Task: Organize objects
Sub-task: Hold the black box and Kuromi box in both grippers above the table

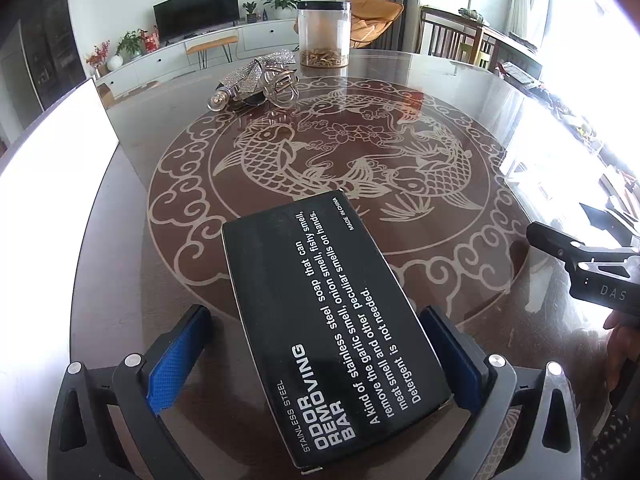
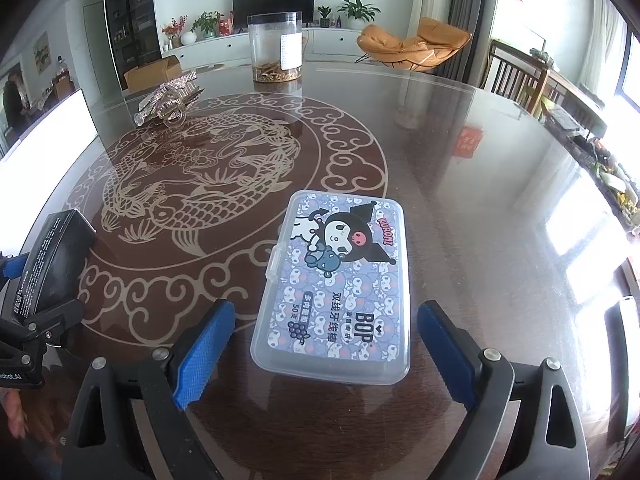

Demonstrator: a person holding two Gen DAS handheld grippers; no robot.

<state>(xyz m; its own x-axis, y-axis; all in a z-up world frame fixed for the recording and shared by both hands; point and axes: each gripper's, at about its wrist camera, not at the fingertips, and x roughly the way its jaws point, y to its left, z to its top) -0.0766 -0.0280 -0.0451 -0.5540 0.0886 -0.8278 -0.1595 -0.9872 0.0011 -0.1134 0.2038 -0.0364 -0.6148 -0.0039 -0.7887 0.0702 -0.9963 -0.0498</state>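
I see my right gripper (image 2: 324, 350) with jaws spread wide around the near end of a clear floss case (image 2: 334, 284) lying flat on the table (image 2: 460, 200); neither pad touches it. Its long axis runs toward 12 o'clock, straight ahead. My left gripper (image 1: 320, 360) straddles a black box (image 1: 324, 328), angled toward 1 o'clock; whether its pads press, I cannot tell.

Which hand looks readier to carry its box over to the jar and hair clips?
Probably the left. The left gripper has the black soap box between its fingers, seemingly lifted off the table. The right gripper is open, its cartoon case lying flat, ungripped.
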